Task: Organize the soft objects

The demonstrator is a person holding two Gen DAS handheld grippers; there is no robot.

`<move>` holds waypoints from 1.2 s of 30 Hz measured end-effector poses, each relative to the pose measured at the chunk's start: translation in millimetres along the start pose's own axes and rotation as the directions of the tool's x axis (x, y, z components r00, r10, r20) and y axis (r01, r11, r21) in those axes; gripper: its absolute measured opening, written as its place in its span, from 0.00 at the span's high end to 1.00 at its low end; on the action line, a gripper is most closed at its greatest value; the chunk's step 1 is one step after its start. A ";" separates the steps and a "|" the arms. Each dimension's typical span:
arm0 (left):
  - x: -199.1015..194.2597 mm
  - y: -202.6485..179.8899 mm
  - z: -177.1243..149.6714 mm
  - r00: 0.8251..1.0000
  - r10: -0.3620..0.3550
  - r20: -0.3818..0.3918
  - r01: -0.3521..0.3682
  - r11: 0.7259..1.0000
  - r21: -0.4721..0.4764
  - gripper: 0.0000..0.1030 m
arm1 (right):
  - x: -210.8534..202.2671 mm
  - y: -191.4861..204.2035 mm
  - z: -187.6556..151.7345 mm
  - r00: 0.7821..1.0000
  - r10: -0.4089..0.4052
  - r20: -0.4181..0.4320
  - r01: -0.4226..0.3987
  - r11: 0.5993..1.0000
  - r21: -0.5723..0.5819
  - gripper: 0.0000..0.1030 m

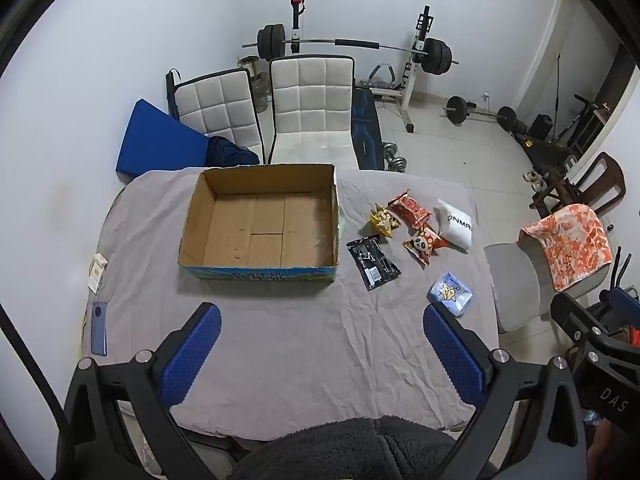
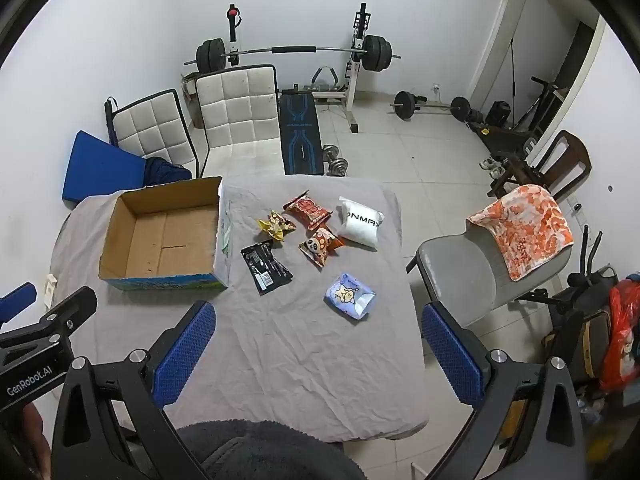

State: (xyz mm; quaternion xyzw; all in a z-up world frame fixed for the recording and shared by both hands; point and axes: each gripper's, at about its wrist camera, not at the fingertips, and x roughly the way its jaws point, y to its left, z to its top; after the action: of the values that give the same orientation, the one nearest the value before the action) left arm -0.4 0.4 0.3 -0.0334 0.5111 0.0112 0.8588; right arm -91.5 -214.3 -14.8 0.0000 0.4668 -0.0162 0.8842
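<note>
I see both my left hand-held gripper [image 1: 322,348] and right hand-held gripper [image 2: 318,346] spread wide, holding nothing. The cardboard box [image 1: 262,224] lies ahead of the left one; six soft packets [image 2: 312,240] lie ahead of the right.

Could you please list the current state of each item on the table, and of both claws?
Open-topped brown cardboard box: upright, empty.
Black flat foil packet: lying flat, outside the box.
Yellow crinkled wrapper: outside the box.
Red snack packet: sealed, outside the box.
Orange panda-print packet: outside the box.
White soft pouch: outside the box.
Blue star-print pouch: nearest the claws.
Left claw: open, empty.
Right claw: open, empty.
</note>
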 end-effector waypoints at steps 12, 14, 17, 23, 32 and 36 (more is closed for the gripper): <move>-1.9 2.5 0.9 1.000 0.007 0.004 -0.007 1.000 0.003 0.00 | -0.3 3.5 0.9 1.000 0.022 0.007 -0.022 1.000 0.005 0.00; 0.1 0.2 0.3 1.000 0.009 -0.007 -0.009 1.000 0.005 0.00 | -0.9 5.9 -0.7 1.000 0.023 0.008 -0.023 1.000 0.004 0.00; 0.1 -0.7 11.1 1.000 0.011 -0.013 -0.011 1.000 0.008 0.00 | 0.0 4.5 1.4 1.000 0.026 0.007 -0.026 1.000 0.004 0.00; 0.5 -4.9 12.8 1.000 0.026 -0.001 -0.026 1.000 0.011 0.00 | -3.4 2.2 3.3 1.000 0.025 0.013 -0.025 1.000 0.014 0.00; -0.4 -3.4 0.5 0.999 0.034 0.024 -0.034 0.999 0.006 0.00 | -2.2 0.0 4.8 1.000 0.026 0.017 -0.026 1.000 0.017 0.00; -0.6 -2.1 -0.7 0.999 0.037 0.028 -0.037 0.999 0.007 0.00 | -2.9 -0.5 4.8 1.000 0.019 0.022 -0.020 1.000 0.018 0.00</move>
State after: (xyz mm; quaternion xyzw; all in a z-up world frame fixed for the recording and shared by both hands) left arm -1.1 -1.7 0.6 -0.0208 0.4997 0.0256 0.8656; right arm -89.2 -214.8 -9.7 0.0126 0.4570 -0.0119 0.8893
